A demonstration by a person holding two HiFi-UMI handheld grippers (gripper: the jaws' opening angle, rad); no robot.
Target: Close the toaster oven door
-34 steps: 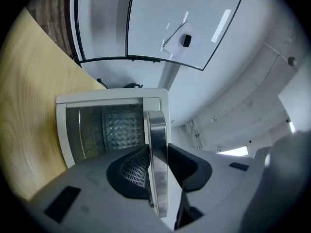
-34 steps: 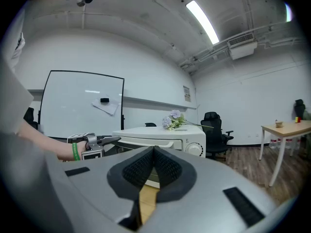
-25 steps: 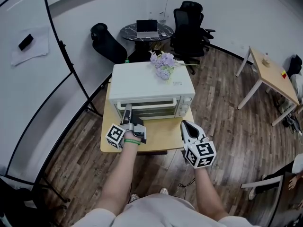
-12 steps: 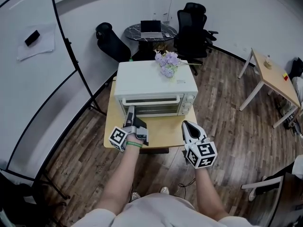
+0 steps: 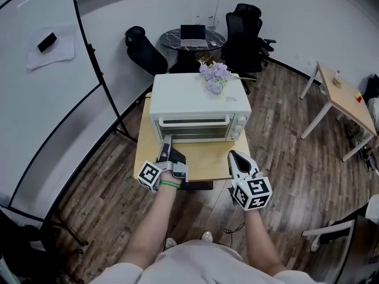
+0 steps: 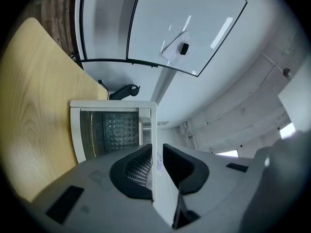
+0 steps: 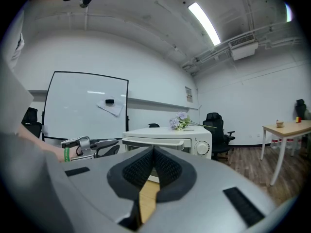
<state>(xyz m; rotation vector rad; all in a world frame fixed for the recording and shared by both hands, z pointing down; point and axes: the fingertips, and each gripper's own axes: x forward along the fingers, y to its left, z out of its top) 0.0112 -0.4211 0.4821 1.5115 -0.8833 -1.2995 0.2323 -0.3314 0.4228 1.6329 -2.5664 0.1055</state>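
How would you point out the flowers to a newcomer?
Find the small wooden table mid-room; a white toaster oven sits on it. On the oven's top, near its far right corner, lies a bunch of purple flowers; nothing else nearby is purple.

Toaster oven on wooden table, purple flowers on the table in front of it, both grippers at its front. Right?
No: the purple flowers lie on top of the toaster oven, not on the wooden table; head view shows it. Left gripper and right gripper are at its front.
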